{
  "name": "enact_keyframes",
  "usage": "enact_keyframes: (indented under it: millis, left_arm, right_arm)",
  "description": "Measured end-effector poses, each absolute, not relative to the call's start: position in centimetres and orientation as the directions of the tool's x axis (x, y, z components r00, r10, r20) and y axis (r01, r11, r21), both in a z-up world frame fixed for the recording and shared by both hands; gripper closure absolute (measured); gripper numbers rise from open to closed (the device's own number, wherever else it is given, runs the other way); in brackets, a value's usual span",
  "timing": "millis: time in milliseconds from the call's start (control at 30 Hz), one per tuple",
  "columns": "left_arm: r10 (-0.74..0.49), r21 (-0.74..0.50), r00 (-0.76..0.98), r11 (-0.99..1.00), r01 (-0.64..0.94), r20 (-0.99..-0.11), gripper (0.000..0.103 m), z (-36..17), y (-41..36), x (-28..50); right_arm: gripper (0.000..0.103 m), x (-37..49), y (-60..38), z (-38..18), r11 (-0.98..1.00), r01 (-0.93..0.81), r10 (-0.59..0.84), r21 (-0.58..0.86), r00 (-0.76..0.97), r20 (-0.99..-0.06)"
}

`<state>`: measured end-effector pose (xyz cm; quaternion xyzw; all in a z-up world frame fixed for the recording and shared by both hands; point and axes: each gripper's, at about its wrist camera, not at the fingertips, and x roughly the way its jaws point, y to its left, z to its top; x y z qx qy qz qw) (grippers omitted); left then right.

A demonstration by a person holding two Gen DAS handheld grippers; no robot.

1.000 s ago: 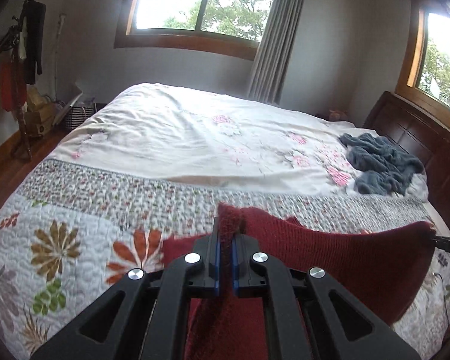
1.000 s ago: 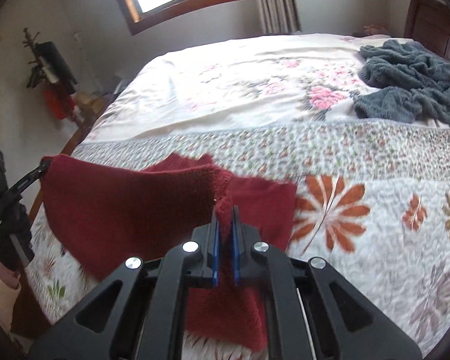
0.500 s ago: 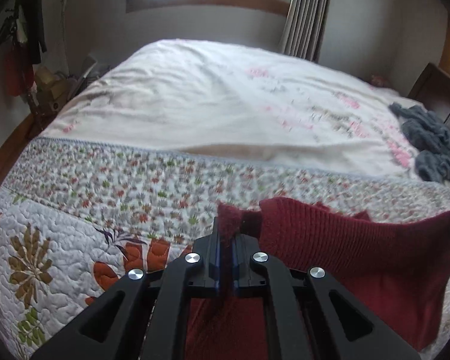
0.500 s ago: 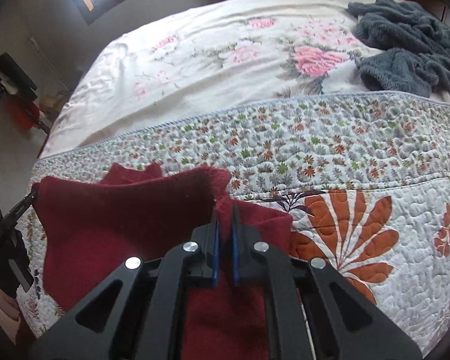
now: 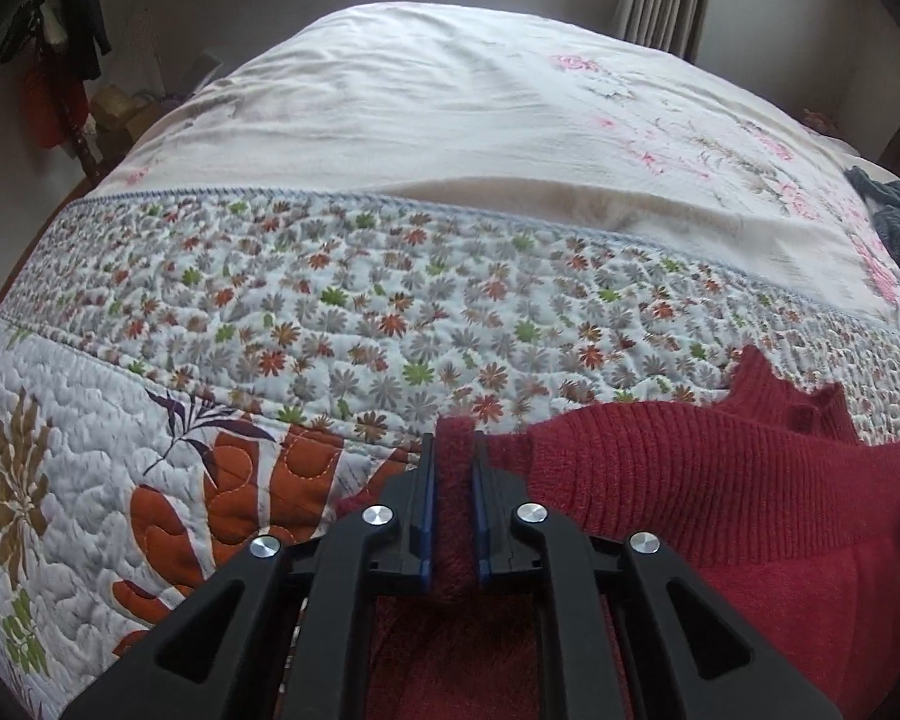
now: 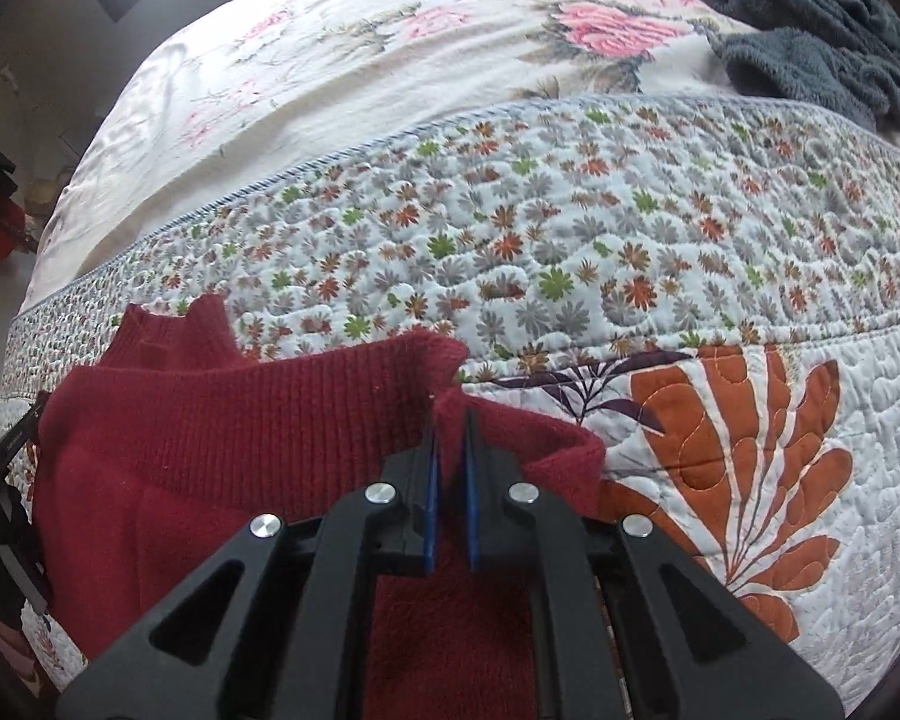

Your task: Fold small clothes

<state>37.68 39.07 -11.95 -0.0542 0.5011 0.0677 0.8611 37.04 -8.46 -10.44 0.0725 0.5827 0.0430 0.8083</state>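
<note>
**A:** Start with the left wrist view. Which step were you on?

**B:** I judged it a fold in progress. My left gripper [image 5: 450,468] had a corner of the red sweater [image 5: 690,480], and the ribbed edge ran off toward 3 o'clock, raised a little over the quilt [image 5: 330,300]. The rest of the sweater lay below my fingers, toward 6 o'clock.

**A:** And the jaws?

**B:** Nearly closed, parted only by the thickness of knit pinched between the blue pads.

**A:** Now the right wrist view.

**B:** The same there. My right gripper [image 6: 448,450] was clamped on the other corner of the sweater [image 6: 210,450], jaws a narrow slot apart with the wool filling it. The edge stretched toward 9 o'clock, where the other gripper [image 6: 12,450] showed at the frame's rim. The neck poked up at about 10 o'clock. A grey garment [image 6: 810,18] lay well apart at 1 o'clock.

**A:** What did the next move call for?

**B:** In my judgement, carrying both corners forward level, laying the edge down square, then letting go together.
</note>
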Motion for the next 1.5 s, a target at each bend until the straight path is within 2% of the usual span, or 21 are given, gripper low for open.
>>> enact_keyframes:
  millis: [100, 167, 233, 333, 433, 567, 700, 900, 1000, 1033, 1500]
  left_arm:
    - [0.05, -0.057, 0.481, 0.977, -0.205, -0.875, 0.085, -11.7, 39.9, 37.4]
    - [0.035, -0.087, 0.499, 0.972, -0.219, -0.866, 0.082, -10.6, 40.4, 36.8]
    - [0.038, -0.099, 0.549, 0.971, -0.218, -0.835, 0.08, -8.4, 40.7, 35.6]
    - [0.024, -0.083, 0.601, 0.985, -0.15, -0.799, 0.078, -5.4, 40.1, 33.2]
    - [-0.004, -0.065, 0.61, 0.995, -0.077, -0.792, 0.07, -3.9, 38.9, 30.1]
    - [-0.042, -0.051, 0.611, 0.999, 0.003, -0.791, 0.065, -3.7, 37.3, 25.4]
    - [-0.037, -0.038, 0.602, 0.999, 0.011, -0.797, 0.065, -4.9, 36.7, 22.7]
    - [-0.054, -0.052, 0.553, 0.998, 0.019, -0.831, 0.065, -7.6, 35.7, 21.1]
    - [-0.051, -0.044, 0.53, 0.999, 0.027, -0.847, 0.065, -8.8, 35.3, 20.9]
    - [-0.053, -0.045, 0.517, 0.999, 0.028, -0.855, 0.065, -9.4, 35.3, 20.7]
    - [-0.065, -0.064, 0.492, 0.998, 0.019, -0.868, 0.065, -11.7, 36.2, 20.8]
  right_arm:
    - [0.091, 36.8, -8.8, -10.3, 0.983, 0.031, 0.165, 0.183, 0.312, -0.936]
    - [0.083, 36.2, -9.3, -9.1, 0.977, 0.033, 0.187, 0.21, 0.339, -0.922]
    - [0.068, 34.9, -10.4, -7.1, 0.963, 0.044, 0.229, 0.265, 0.385, -0.894]
    - [0.068, 32.0, -11.8, -4.8, 0.941, 0.043, 0.29, 0.336, 0.412, -0.864]
    - [0.068, 28.0, -12.3, -3.3, 0.938, 0.0, 0.315, 0.347, 0.421, -0.851]
    - [0.066, 22.6, -12.3, -3.5, 0.937, -0.032, 0.333, 0.348, 0.384, -0.861]
    - [0.064, 18.7, -12.4, -5.2, 0.942, -0.02, 0.322, 0.336, 0.344, -0.882]
    - [0.066, 16.1, -12.5, -8.5, 0.942, 0.03, 0.313, 0.334, 0.28, -0.908]
    - [0.089, 16.2, -12.5, -9.5, 0.94, 0.037, 0.321, 0.34, 0.251, -0.913]
    - [0.092, 16.1, -12.6, -9.6, 0.94, 0.041, 0.319, 0.339, 0.251, -0.914]
    - [0.094, 15.6, -13.5, -11.5, 0.937, 0.074, 0.316, 0.343, 0.243, -0.917]
